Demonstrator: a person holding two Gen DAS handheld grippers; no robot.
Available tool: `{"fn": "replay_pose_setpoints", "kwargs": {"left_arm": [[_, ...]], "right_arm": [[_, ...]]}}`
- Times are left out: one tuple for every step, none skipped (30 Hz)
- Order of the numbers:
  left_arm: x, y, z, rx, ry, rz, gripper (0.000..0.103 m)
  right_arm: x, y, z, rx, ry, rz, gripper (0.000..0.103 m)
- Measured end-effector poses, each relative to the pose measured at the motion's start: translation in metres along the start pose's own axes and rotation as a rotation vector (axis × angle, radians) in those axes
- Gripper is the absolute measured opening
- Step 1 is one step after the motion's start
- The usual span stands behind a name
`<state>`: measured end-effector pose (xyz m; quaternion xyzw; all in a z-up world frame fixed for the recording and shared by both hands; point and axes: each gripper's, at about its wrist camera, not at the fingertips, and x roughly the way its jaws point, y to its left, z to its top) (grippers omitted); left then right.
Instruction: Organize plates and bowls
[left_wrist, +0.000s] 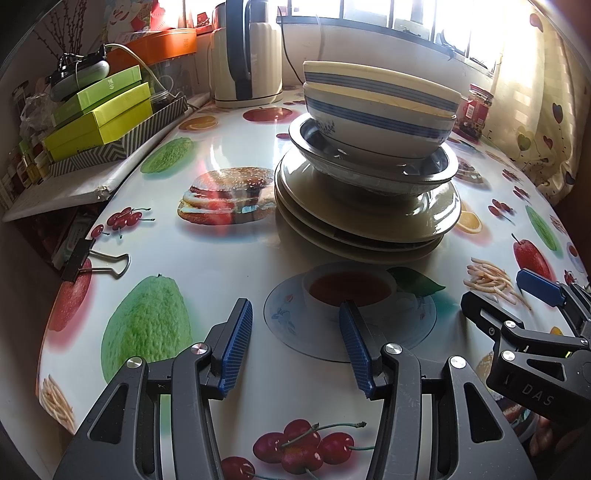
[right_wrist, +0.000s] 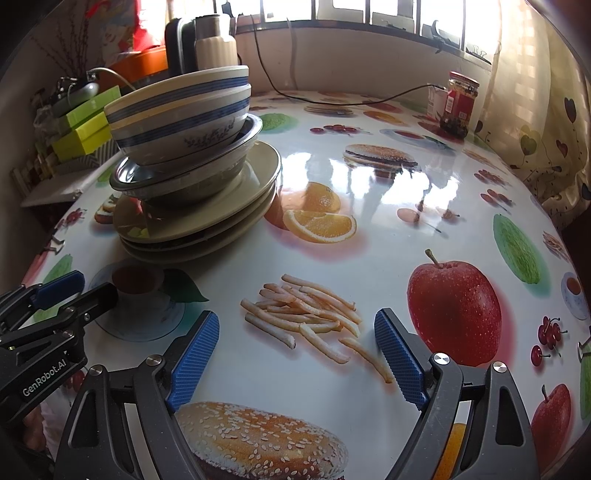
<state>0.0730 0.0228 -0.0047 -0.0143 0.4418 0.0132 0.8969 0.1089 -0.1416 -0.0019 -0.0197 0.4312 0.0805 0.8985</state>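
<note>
**Dishes stacked up on the fruit-print table**

Blue ribbed pads (left_wrist: 236, 347) of the left gripper (left_wrist: 295, 343) are seen closest to the lens, spread wide apart with nothing between them, hovering just above the glossy tablecloth (left_wrist: 229, 266). Same story on the other side: the right gripper (right_wrist: 295, 358) is held released and empty, its jaws parted over a printed pile of fries. Each gripper is caught at the edge of the other's view, so they're near each other, side by side.

The stack is found just ahead of the left gripper, toward the middle-left of the table. Two blue-striped bowls (left_wrist: 380, 107) are nested on top, tilted a bit, sat inside a metal bowl (left_wrist: 369, 166), which is carried by a pile of beige plates (left_wrist: 365, 221), about three as far as can be told. Neither gripper is touching any of it.

The surface is covered edge to edge in shiny printed food: burgers, cherries, apples, oranges, green citrus, a teacup on a saucer. Strong window glare is bounced off it. A black binder clip (left_wrist: 92, 262) is clamped at the table's left edge.

Further out, lime-green boxes (left_wrist: 99, 118) are piled at the left, an orange box behind them, and a cream kettle (left_wrist: 247, 59) with a dark handle is parked by the window wall. A red-labelled jar (right_wrist: 460, 107) is set at the far right, with a black cable (right_wrist: 332, 101) trailed across toward it. Heart-patterned curtains (right_wrist: 546, 122) are hung at the right, and barred windows are blown out bright.
</note>
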Motion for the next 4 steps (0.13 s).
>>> {"fn": "replay_pose_setpoints", "kwargs": {"left_arm": [[-0.0001,0.0,-0.0001,0.0,0.0,0.0,0.05],[0.0001,0.0,0.0,0.0,0.0,0.0,0.05],[0.0,0.0001,0.0,0.0,0.0,0.0,0.05],[-0.0001,0.0001,-0.0001,0.0,0.0,0.0,0.05]], "right_arm": [[0.0,0.0008,-0.0005,0.0,0.0,0.0,0.087],[0.0,0.0003,-0.0002,0.0,0.0,0.0,0.087],[0.0,0.0001,-0.0001,0.0,0.0,-0.001,0.087],[0.0,0.0005,-0.0004,0.0,0.0,0.0,0.087]]}}
